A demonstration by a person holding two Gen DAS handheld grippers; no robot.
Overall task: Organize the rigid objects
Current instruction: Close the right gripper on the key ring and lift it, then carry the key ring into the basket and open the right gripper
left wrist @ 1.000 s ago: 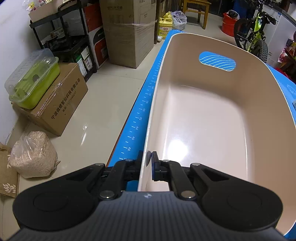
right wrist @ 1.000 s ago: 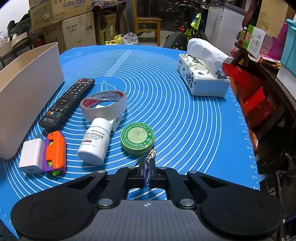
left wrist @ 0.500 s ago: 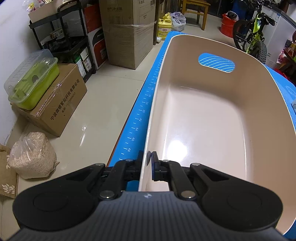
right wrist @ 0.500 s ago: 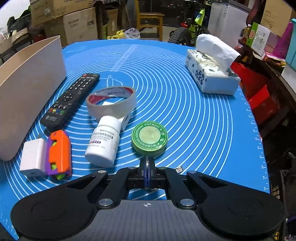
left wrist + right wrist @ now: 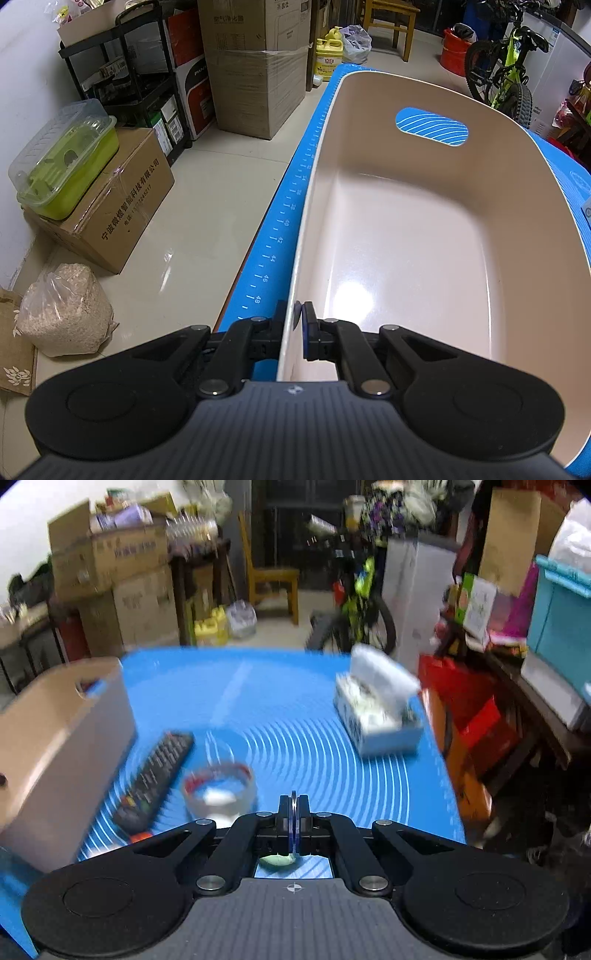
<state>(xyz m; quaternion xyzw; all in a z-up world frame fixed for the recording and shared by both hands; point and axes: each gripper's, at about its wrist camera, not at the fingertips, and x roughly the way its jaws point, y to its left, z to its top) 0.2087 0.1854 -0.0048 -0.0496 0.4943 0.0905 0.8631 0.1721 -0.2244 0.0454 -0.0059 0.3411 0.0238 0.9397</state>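
The left tongs (image 5: 293, 317) are clamped on the near rim of the beige bin (image 5: 406, 236), which stands on the blue mat (image 5: 273, 236) at the counter's left edge. The right tongs (image 5: 293, 812) are pressed together on something thin; what it is cannot be told. Beyond them, blurred, lie a tape roll (image 5: 219, 786), a remote (image 5: 155, 775) beside the bin, and a tissue box (image 5: 376, 716) farther right.
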